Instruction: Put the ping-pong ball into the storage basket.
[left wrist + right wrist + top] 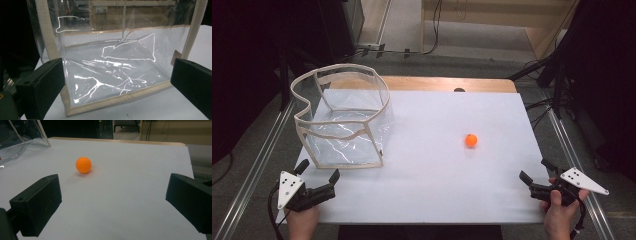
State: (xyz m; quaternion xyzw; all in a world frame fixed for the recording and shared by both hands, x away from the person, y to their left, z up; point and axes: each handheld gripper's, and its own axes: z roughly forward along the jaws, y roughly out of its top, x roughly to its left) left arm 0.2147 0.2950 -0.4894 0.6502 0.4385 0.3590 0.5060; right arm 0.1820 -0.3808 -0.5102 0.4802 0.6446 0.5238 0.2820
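Note:
A small orange ball (pixel 471 140) lies on the white table top (pixel 437 190), right of centre; in the right gripper view the ball (pixel 83 165) rests ahead and to the left of the jaws. A clear plastic bag with cream fabric trim (pixel 343 117) stands open at the table's left. My left gripper (pixel 318 171) is open at the front left corner, just short of the bag's near edge (pixel 112 100). My right gripper (pixel 537 170) is open at the front right corner, well short of the ball, with nothing between its jaws.
A wooden strip (pixel 447 84) shows along the table's far edge. Metal rails (pixel 257 160) run down both sides of the table. Cables lie on the floor behind (pixel 412 50).

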